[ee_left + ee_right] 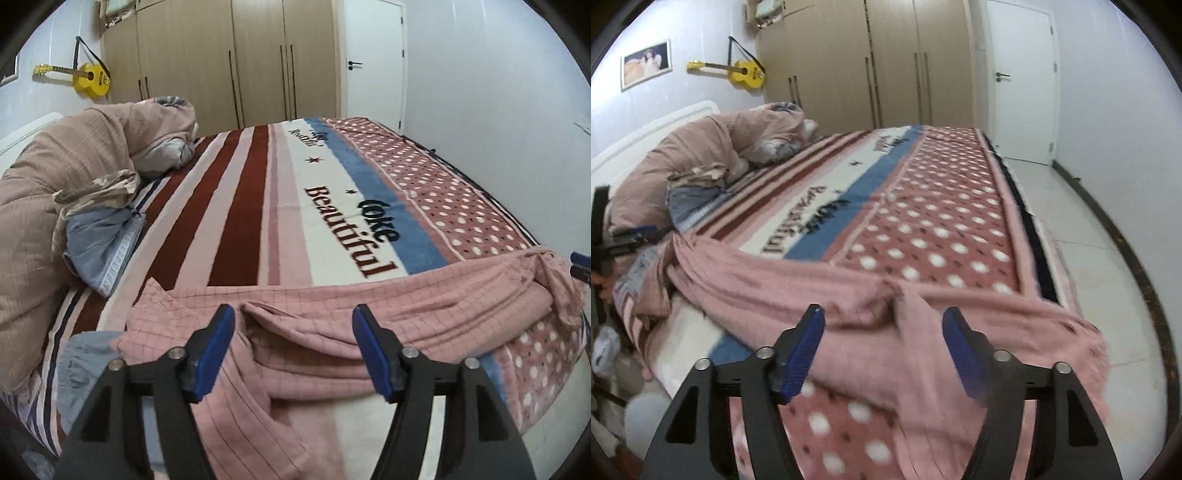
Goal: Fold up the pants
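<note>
In the left wrist view, the left gripper [293,349] hangs over the near edge of the bed with its jaws apart and nothing pinched between the blue pads. The pink checked pants [332,306] lie crumpled across the striped blanket [236,206]. One ridge of cloth runs straight through the gap between the jaws, and more cloth spills off below and left of them, over the bed's edge. A raised fold sits just ahead of the left pad. To do the next step well, I judge the gripper should pick one clean edge, a hem or the waistband, not this bunched middle, so the cloth spreads flat when pulled.

In the right wrist view, the right gripper [883,349] also stands with its jaws apart and empty. The pants pass under and between the jaws, and a loose flap droops to the right of them, off the bed. The other gripper is far off to the left. Taking matching corners with both should keep the fold square.
</note>
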The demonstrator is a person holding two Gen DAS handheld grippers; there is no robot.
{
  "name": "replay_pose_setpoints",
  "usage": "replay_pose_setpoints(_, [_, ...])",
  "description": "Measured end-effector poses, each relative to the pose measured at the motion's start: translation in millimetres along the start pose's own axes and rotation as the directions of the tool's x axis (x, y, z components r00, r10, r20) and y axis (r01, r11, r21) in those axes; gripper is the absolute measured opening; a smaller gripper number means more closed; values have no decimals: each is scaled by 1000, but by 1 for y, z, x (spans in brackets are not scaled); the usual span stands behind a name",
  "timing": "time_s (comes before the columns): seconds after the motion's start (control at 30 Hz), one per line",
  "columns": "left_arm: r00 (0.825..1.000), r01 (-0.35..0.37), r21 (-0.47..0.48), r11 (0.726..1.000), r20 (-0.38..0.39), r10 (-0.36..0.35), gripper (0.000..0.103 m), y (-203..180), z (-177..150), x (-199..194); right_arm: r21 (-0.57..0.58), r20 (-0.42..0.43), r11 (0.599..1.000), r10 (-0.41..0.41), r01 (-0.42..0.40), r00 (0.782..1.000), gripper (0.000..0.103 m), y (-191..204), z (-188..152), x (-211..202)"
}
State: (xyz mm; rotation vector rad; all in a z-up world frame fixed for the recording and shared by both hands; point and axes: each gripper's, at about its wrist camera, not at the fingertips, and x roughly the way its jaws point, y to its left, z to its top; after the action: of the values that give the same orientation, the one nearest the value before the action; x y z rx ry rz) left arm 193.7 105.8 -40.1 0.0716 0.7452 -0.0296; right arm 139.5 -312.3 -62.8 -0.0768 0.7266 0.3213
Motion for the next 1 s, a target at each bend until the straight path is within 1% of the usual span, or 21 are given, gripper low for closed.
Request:
replay_pose_setpoints(0.07, [1000, 9, 10, 1000, -1, -9, 67, -9, -7, -4, -6, -27, 998, -60, 60, 998, 67, -5, -21, -11])
replay_pose_setpoints(0.13, [999, 30, 24, 999, -33, -30, 67, -21, -16, -1, -15, -45, 995, -102, 101, 994, 67, -10, -44, -17])
replay_pose_setpoints(0.23, [994, 62, 20, 998, -92, -60, 67, -37, -29, 9, 6, -87, 998, -63, 64, 994, 68, -16, -71, -15])
replay_pose_setpoints(0.27, [993, 65, 17, 998, -102, -62, 67, -42, -32, 11, 0, -96, 999, -53, 54, 994, 71, -15, -79, -14])
replay_pose_setpoints(0.3, [992, 67, 15, 998, -110, -65, 67, -46, -35, 13, -16, -101, 998, -56, 55, 993, 77, -14, -84, -11])
replay_pose_setpoints(0.33, [991, 67, 15, 998, -116, -65, 67, -50, -37, 14, -47, -105, 996, -78, 74, 991, 79, -12, -90, -8])
replay_pose_setpoints(0.4, [990, 62, 21, 998, -124, -59, 67, -56, -39, 17, -126, -101, 982, -151, 138, 983, 80, -6, -100, 0])
replay_pose_setpoints(0.43, [991, 57, 25, 998, -125, -53, 67, -59, -39, 18, -177, -97, 968, -196, 177, 976, 80, -2, -104, 5])
replay_pose_setpoints(0.53, [991, 45, 26, 999, -124, -42, 67, -63, -39, 19, -291, -68, 927, -265, 235, 962, 78, 5, -113, 12])
replay_pose_setpoints(0.57, [992, 43, 23, 999, -122, -40, 67, -64, -39, 19, -311, -57, 917, -279, 249, 958, 75, 5, -114, 12])
replay_pose_setpoints(0.6, [992, 40, 20, 999, -119, -38, 67, -64, -39, 20, -324, -42, 906, -301, 272, 953, 63, 3, -114, 12])
replay_pose_setpoints(0.63, [993, 37, 17, 999, -115, -34, 67, -64, -39, 20, -328, -31, 896, -326, 298, 945, 54, 0, -113, 11])
replay_pose_setpoints(0.67, [993, 34, 13, 999, -113, -32, 67, -63, -39, 22, -326, -29, 889, -349, 321, 937, 37, -6, -112, 11])
replay_pose_setpoints(0.7, [993, 31, 8, 999, -111, -30, 67, -62, -39, 23, -320, -32, 888, -359, 331, 933, 25, -12, -109, 11])
replay_pose_setpoints(0.77, [994, 28, 0, 1000, -106, -27, 67, -62, -39, 26, -299, -32, 897, -350, 326, 936, 12, -23, -102, 6])
replay_pose_setpoints(0.87, [995, 24, -14, 1000, -100, -25, 67, -61, -37, 31, -265, 20, 901, -350, 343, 936, 7, -35, -82, -8])
replay_pose_setpoints(1.0, [996, 16, -17, 1000, -84, -18, 67, -60, -30, 35, -214, 65, 906, -359, 365, 931, 5, -57, -47, -21])
